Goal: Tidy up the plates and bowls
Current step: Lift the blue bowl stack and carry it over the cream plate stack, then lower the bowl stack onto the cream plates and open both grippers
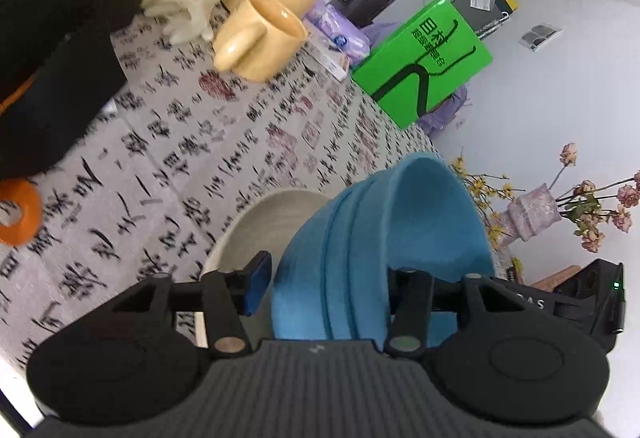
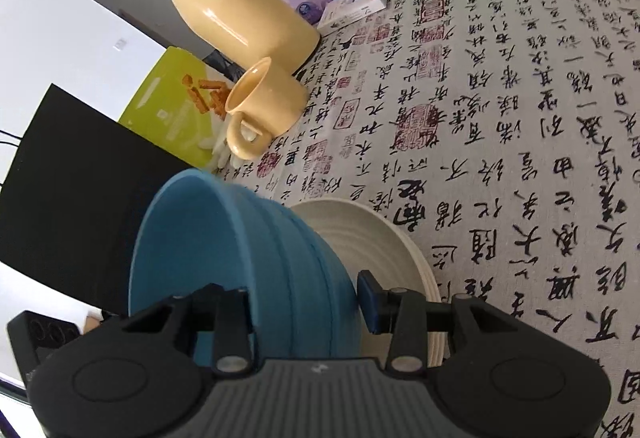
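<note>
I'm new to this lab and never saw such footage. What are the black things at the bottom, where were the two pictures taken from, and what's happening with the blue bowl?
There is no robot here. A person holds a two-finger gripper in each hand, each with a fisheye camera looking forward along it. One picture is from the left gripper, the other from the right gripper. Both straddle the wall of one blue bowl from opposite sides, over a cream plate. The left's outer pad stands clear of the bowl; the right's grip I cannot judge. A yellow mug and a yellow jug also stand on the calligraphy tablecloth.
</note>
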Tool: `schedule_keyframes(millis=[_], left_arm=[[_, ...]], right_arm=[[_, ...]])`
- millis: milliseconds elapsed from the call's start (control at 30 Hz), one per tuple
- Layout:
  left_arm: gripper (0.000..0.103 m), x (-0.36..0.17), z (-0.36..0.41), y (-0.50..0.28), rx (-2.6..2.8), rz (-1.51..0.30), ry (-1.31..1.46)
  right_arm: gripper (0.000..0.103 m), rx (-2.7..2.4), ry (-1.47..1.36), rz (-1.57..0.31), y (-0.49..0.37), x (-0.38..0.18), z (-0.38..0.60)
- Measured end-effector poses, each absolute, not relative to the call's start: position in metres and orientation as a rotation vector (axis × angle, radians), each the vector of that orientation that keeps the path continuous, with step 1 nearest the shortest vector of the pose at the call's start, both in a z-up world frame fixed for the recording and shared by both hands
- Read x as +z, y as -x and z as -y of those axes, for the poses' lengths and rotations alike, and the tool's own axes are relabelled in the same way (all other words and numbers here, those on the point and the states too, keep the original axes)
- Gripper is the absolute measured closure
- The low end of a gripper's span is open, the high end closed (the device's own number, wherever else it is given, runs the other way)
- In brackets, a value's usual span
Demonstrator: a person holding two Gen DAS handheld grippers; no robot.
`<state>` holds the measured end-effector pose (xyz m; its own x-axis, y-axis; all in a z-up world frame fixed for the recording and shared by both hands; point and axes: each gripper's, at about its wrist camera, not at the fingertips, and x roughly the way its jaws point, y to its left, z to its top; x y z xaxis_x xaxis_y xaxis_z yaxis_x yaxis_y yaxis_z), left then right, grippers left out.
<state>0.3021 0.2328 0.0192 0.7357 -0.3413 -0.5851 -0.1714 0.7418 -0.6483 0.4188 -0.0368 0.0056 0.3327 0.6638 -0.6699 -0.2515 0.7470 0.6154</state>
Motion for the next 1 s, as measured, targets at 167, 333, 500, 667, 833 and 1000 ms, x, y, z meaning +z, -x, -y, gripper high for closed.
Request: schedule_keyframes(millis=[167, 333, 500, 667, 833, 1000], left_arm=[[0.044, 0.020, -0.237, -0.299, -0.097, -0.750, 0.741], [0.043, 0.026, -0.235, -0.295, -0.103, -0.742, 0.730], [0.040, 0.034, -0.233, -0.284, -0.105, -0.721, 0.725], [0.039, 0.042, -0.230, -0.265, -0.095, -0.696, 0.712], [0.037, 0.056, -0.225, -0.238, -0.070, -0.652, 0.659], [0.036, 0.070, -0.218, -0.204, -0.064, -0.606, 0.608]], right_arm=[[0.058, 0.636, -0.428, -1.015, -0.414, 0.019, 0.040], [0.058, 0.634, -0.422, -0.993, -0.410, 0.026, 0.044], [0.058, 0.630, -0.431, -0.978, -0.399, 0.032, 0.051], [0.055, 0.621, -0.425, -0.943, -0.378, 0.045, 0.060], [0.051, 0.617, -0.421, -0.897, -0.353, 0.058, 0.070], [0.050, 0.617, -0.407, -0.831, -0.317, 0.070, 0.080]])
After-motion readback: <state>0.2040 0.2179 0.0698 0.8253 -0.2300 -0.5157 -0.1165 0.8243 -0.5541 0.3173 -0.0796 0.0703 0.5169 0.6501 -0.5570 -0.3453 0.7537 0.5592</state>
